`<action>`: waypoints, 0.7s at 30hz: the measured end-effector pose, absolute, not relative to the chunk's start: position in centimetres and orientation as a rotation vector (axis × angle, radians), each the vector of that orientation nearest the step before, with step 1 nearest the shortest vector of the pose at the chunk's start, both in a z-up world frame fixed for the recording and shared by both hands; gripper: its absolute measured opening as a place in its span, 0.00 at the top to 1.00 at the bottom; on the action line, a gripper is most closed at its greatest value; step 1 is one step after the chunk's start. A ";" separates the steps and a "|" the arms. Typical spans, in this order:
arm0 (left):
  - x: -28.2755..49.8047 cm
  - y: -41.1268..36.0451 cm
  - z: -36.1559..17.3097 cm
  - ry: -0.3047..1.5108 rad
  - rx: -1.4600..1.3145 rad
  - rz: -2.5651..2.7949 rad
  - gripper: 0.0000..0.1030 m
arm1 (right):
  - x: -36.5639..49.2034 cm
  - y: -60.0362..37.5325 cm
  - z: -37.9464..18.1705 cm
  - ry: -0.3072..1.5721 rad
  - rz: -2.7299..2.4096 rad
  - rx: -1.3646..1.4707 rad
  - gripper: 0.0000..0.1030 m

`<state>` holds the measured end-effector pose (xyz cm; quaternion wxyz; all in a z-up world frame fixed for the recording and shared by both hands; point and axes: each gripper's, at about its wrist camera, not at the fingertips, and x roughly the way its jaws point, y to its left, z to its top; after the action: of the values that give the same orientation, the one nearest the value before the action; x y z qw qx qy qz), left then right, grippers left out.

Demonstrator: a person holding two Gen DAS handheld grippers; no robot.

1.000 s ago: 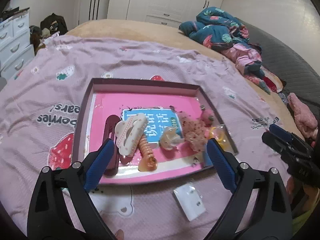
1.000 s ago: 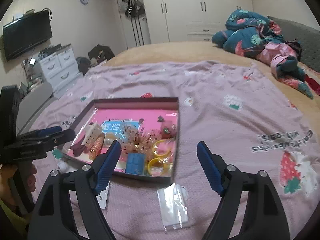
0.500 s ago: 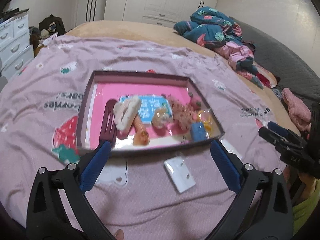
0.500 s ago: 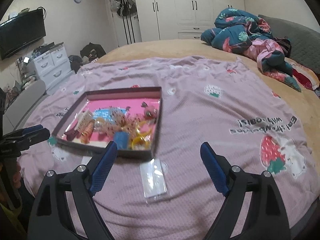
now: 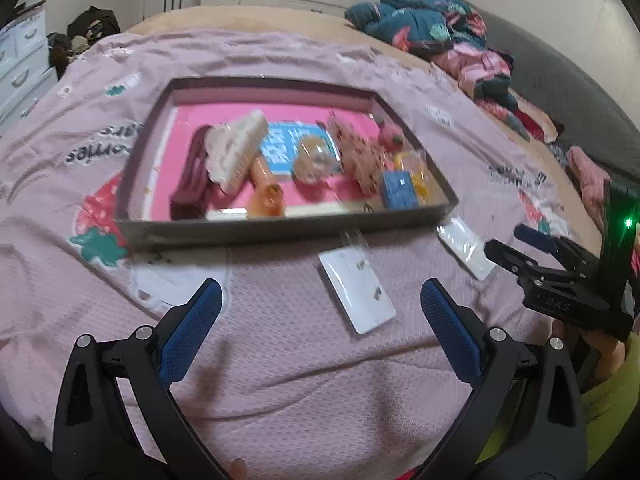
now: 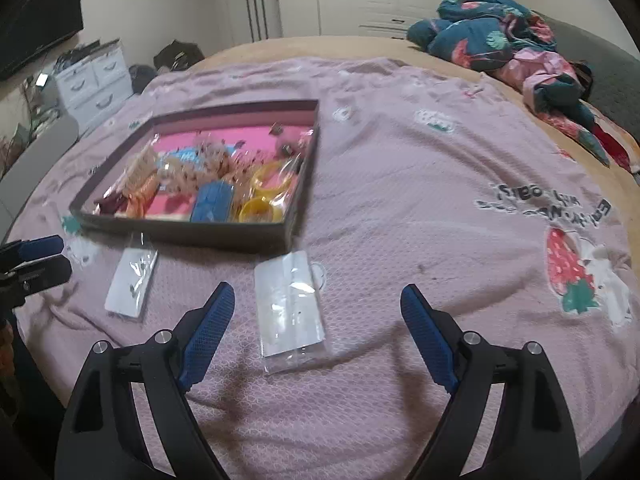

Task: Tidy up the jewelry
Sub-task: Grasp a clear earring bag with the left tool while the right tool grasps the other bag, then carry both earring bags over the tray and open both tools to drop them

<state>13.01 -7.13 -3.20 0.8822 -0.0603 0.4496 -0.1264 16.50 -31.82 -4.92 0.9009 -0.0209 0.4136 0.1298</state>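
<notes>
Nearby, 2 packets (image 5: pixel 357 291) lie beside the tray (image 5: pixel 280 227); both grippers gape empty.

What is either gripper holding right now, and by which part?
Nothing. The left gripper and right gripper are both open and empty above the blanket; the two small packets lie untouched.

Bare pink bedspread (image 6: pixel 420 208) lay open rightward — the dark shallow cardboard tray (image 6: pixel 188 232) and two flat clear packets (image 6: pixel 290 308) blocked the left.
</notes>
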 end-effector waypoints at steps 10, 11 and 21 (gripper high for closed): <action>14.2 -9.9 -6.3 1.019 -0.109 -0.308 0.23 | 17.4 -30.7 -7.9 0.959 0.356 -0.083 0.60; 14.4 -10.3 -6.5 1.020 -0.104 -0.311 0.29 | 17.3 -30.8 -7.7 0.955 0.361 -0.072 0.61; 14.7 -12.4 -7.3 1.022 -0.021 -0.352 0.77 | 15.1 -32.5 -4.9 0.898 0.367 0.013 0.61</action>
<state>14.69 -12.39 -7.34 0.8573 -0.0100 0.4866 -0.1675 15.07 -32.55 -4.94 0.8848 0.0063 0.4314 0.1762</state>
